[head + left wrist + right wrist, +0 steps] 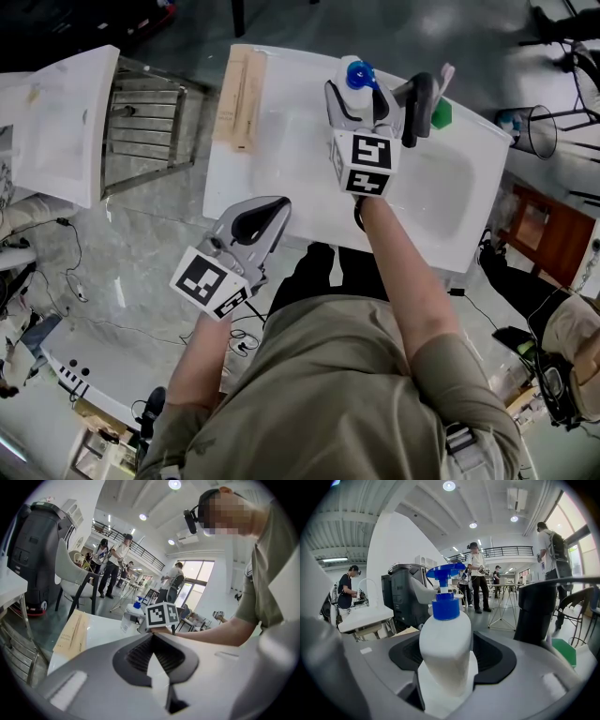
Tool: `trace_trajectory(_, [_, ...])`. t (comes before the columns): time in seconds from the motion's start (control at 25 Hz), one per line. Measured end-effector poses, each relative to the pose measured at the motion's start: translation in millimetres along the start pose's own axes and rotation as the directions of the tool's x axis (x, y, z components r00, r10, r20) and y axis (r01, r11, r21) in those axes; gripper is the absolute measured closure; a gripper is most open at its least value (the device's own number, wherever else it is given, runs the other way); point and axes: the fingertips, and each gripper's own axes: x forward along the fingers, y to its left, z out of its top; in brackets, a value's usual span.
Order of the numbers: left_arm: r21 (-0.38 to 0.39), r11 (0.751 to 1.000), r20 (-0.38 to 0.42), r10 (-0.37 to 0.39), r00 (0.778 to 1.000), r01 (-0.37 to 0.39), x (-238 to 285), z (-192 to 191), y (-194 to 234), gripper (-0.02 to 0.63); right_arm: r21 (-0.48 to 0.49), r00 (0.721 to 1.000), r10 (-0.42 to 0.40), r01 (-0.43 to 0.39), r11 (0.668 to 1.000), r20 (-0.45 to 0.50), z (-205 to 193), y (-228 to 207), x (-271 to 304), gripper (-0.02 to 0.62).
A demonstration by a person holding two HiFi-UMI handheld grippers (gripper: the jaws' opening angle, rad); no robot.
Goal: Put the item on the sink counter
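The right gripper (361,94) fingers are clamping the white pump bottle (445,639) over the sink bench (281,131). The left gripper (265,217) fingers are sitting closed and empty. Releasing it tilted risks toppling it into the basin (441,187).

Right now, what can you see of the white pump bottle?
The pump bottle is smooth white plastic, as it looks, with a blue collar and blue pump head. It stands upright, its body clamped between the jaws of the right hand-held gripper, over the back of the white sink counter, beside the black tap. Its base is hidden.
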Motion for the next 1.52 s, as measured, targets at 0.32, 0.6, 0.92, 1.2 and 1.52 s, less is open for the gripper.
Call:
trace_trajectory(0.32, [0.005,1.000,0.003,-0.001,1.000,0.001,-3.9,0.3,-2.0,0.600,0.006,1.000,-0.002,0.002,1.000,0.001,0.3,0.4,-4.3,0.310])
trace_trajectory(0.6, [0.014,1.000,0.014,-0.006,1.000,0.006,-8.3,4.1,-5.5,0.600,0.000,1.000,0.000,0.000,1.000,0.007,4.7,3.9,-11.1,0.310])
trace_trajectory(0.92, [0.027,1.000,0.025,-0.011,1.000,0.010,-13.0,7.3,-10.6,0.600,-0.009,1.000,-0.011,0.011,1.000,0.011,8.0,3.7,-22.9,0.310])
trace_trajectory(1.2, [0.040,0.999,0.035,-0.016,0.999,0.014,-15.0,12.3,-17.9,0.600,-0.006,1.000,-0.004,0.004,1.000,0.000,4.1,7.1,-42.3,0.310])
trace_trajectory(1.52, [0.058,0.998,0.048,-0.020,0.999,0.018,-12.3,18.1,-29.3,0.600,-0.005,1.000,0.016,-0.016,1.000,-0.011,0.2,6.6,-64.8,0.310])
